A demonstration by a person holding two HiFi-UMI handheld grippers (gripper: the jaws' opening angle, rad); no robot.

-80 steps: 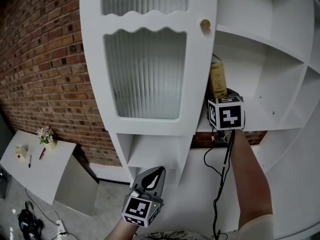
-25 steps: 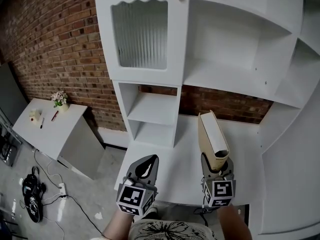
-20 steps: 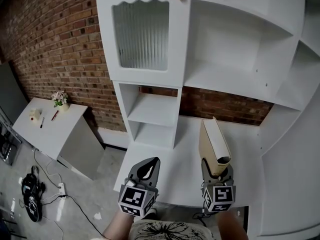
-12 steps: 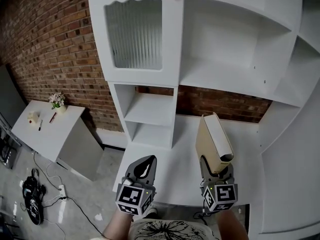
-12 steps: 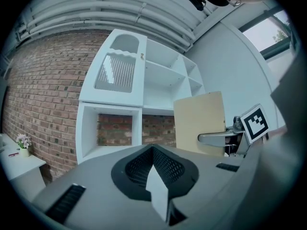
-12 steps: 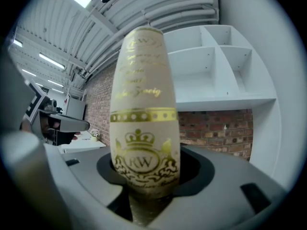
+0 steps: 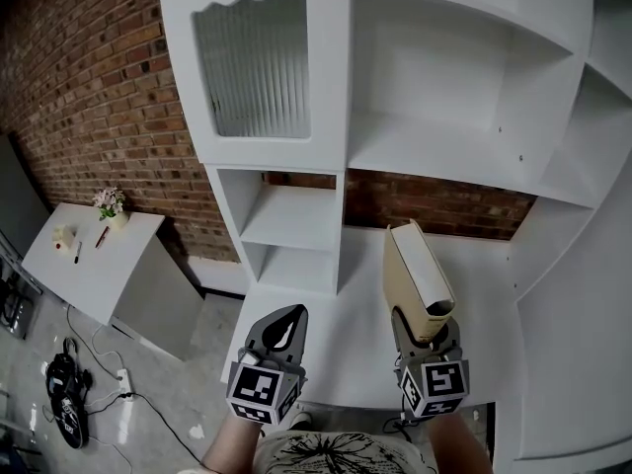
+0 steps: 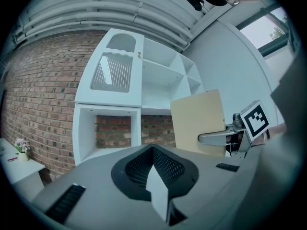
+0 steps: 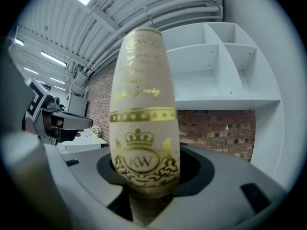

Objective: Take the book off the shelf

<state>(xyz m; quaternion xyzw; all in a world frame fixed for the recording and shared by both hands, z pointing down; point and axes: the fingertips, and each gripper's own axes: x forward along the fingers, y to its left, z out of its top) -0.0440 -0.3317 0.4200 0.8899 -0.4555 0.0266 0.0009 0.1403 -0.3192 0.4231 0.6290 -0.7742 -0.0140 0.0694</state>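
The book [image 7: 418, 282], beige with white page edges, stands upright over the white counter [image 7: 341, 349], off the shelf. My right gripper [image 7: 424, 336] is shut on its lower end. In the right gripper view the book's spine [image 9: 144, 109] fills the middle, with a gold crown and letters, rising from between the jaws of the right gripper [image 9: 145, 199]. My left gripper [image 7: 282, 326] is shut with nothing in it, low at the counter's front edge, left of the book. From the left gripper [image 8: 154, 170] I see the book's cover [image 8: 198, 120] held at the right.
The white shelf unit has a ribbed glass door [image 7: 252, 62], two small cubbies [image 7: 286, 235] below it, and a wide bare shelf [image 7: 444, 146] at the right. Brick wall behind. A small white table [image 7: 84, 270] with flowers stands left; cables [image 7: 64, 403] lie on the floor.
The book has come down from the shelf in my right gripper and now hangs over the counter. Over the last second it only shifted slightly. The left gripper has stayed low.
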